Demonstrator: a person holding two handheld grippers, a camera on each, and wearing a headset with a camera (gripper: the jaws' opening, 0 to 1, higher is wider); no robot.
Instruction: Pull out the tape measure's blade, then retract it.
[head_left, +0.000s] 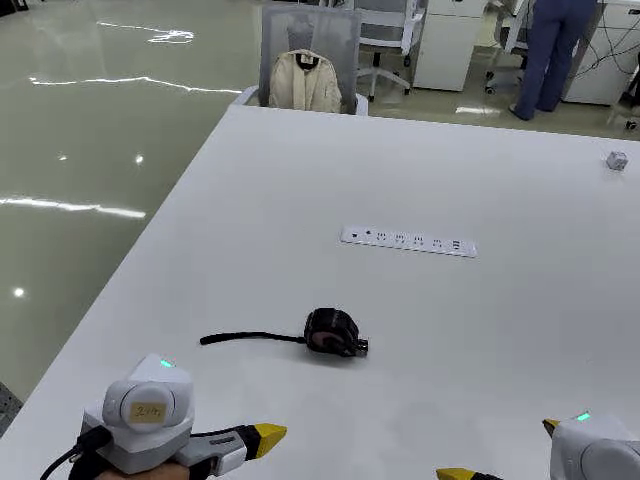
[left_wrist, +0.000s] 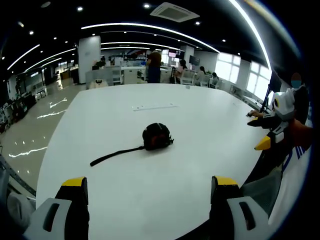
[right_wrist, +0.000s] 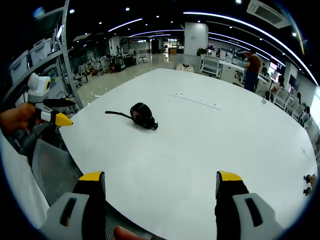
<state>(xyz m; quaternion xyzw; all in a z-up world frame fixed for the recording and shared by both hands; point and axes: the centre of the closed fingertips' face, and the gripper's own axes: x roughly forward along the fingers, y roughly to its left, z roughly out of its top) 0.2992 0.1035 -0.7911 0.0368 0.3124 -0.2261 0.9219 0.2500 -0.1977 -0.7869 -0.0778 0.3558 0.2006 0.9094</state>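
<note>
While yellow-tipped left gripper (left_wrist: 150, 182) and right gripper (right_wrist: 162, 177) hang over the near edge of the white table (head_left: 480, 330), jaws of both wide apart, black round tape measure (head_left: 332, 332) lying mid-table, black strap (head_left: 250, 338) trailing left.

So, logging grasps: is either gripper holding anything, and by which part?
Nothing: left gripper and right gripper are open; the tape measure lies apart from both.
</note>
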